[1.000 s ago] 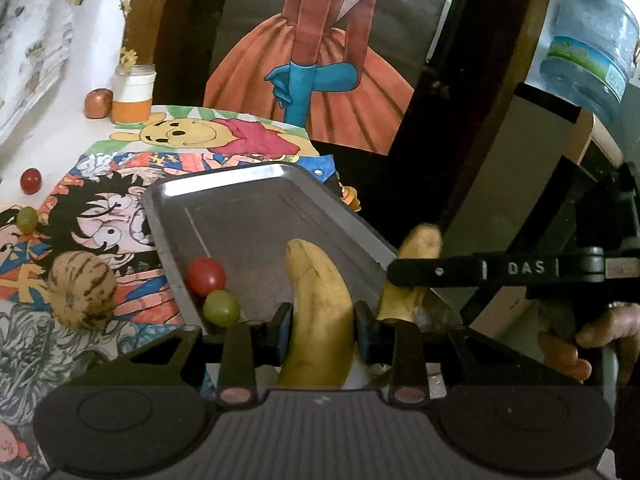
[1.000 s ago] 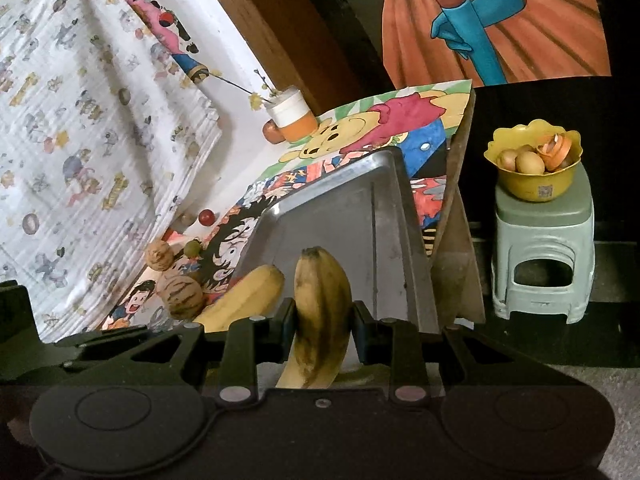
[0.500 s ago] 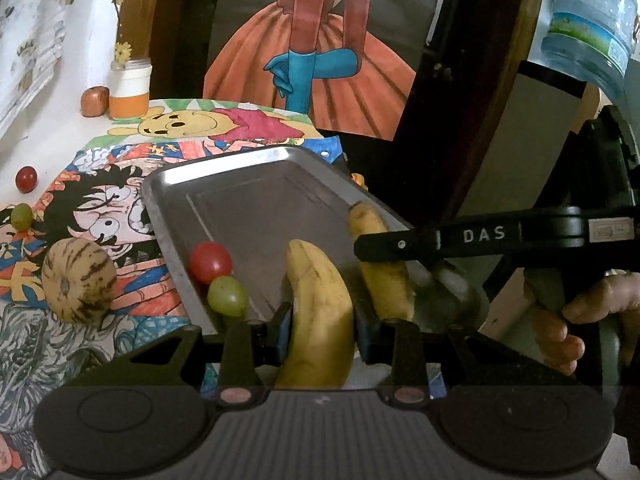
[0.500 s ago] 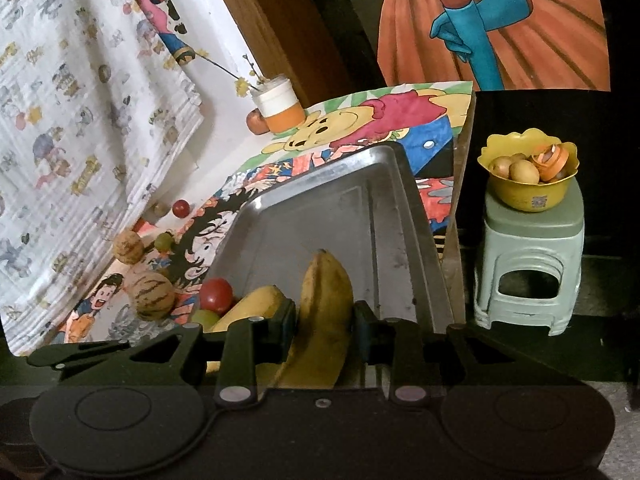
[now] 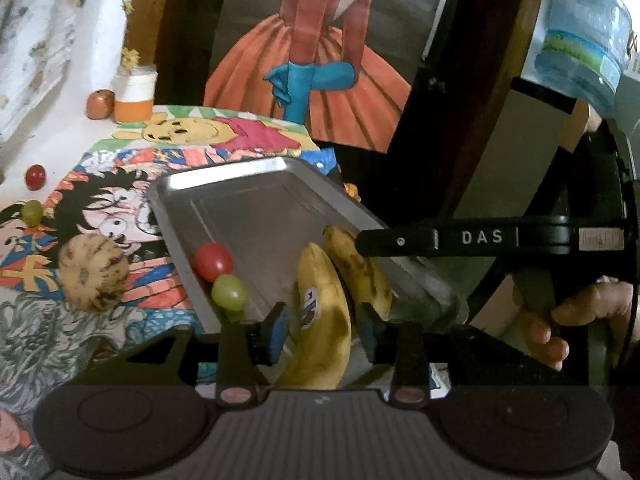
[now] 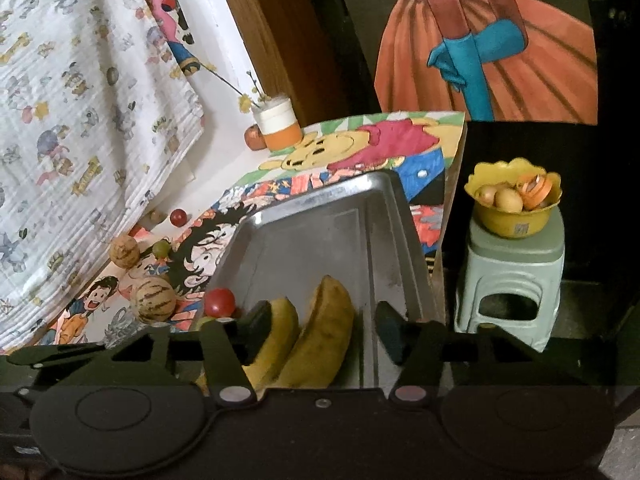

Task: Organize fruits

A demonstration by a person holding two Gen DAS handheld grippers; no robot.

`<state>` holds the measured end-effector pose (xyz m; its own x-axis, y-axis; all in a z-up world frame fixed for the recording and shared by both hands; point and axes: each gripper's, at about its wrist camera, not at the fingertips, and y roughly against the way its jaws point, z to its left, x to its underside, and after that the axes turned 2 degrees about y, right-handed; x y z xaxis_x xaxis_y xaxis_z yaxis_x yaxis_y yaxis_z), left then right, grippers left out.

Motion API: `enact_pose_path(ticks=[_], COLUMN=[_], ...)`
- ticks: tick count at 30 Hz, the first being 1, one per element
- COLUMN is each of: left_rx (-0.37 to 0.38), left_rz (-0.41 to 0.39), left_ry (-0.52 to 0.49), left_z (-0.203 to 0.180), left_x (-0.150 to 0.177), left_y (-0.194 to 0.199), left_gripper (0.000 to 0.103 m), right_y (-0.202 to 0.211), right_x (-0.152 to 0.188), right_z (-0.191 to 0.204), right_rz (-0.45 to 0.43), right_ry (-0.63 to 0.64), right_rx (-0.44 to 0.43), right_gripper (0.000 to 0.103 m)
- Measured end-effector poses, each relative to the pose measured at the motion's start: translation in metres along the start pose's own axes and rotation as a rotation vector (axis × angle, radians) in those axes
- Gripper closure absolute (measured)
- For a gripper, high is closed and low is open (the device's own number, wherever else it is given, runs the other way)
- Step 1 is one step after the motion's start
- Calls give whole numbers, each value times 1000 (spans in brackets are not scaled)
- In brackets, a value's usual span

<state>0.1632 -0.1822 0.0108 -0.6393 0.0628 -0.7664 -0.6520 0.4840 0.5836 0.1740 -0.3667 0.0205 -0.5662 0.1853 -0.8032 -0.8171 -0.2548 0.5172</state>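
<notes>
A steel tray (image 5: 256,216) (image 6: 320,236) lies on a cartoon-printed cloth. Two bananas lie side by side at its near end. My left gripper (image 5: 320,330) stands open around the stickered banana (image 5: 320,312), pads a little off it. My right gripper (image 6: 318,330) is open around both bananas; the spotted one (image 6: 324,336) (image 5: 360,276) lies between its fingers, untouched. A red tomato (image 5: 213,262) (image 6: 219,303) and a green grape (image 5: 229,293) sit in the tray's left corner.
On the cloth left of the tray lie a striped melon (image 5: 94,274) (image 6: 154,298), a second one (image 6: 125,252), a grape (image 5: 32,212) and a red tomato (image 5: 35,177). An orange-white jar (image 6: 278,128) stands at the back. A stool with a yellow bowl (image 6: 512,204) stands right.
Both grippers have opened. The right one set its banana down in the tray beside the left one's banana. The left banana has rolled a little, showing its sticker.
</notes>
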Motion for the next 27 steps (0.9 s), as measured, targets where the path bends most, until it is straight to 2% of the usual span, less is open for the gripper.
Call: enact_pose_path(ticks=[1, 3, 5, 13, 15, 21, 27], left_rx=[-2, -18, -28, -83, -101, -127, -188], left_rz=[-12, -43, -68, -148, -168, -169, -119], left_ry=[3, 12, 18, 45, 58, 103, 143], left_z=[0, 1, 2, 12, 16, 32, 50], left_x=[0, 0, -1, 2, 4, 15, 33], left_y=[5, 17, 28, 66, 76, 102, 120], left_gripper=[43, 29, 27, 5, 0, 0, 0], right_y=[4, 10, 17, 46, 52, 67, 70], right_x=[0, -1, -2, 3, 5, 20, 44], right_z=[2, 7, 12, 37, 44, 71, 95], right_rz=[-7, -18, -30, -61, -57, -15, 48], right_ry=[5, 16, 26, 74, 93, 142, 170], right_rx=[3, 8, 13, 25, 23, 19, 18], right_gripper=[35, 31, 25, 4, 2, 1, 1])
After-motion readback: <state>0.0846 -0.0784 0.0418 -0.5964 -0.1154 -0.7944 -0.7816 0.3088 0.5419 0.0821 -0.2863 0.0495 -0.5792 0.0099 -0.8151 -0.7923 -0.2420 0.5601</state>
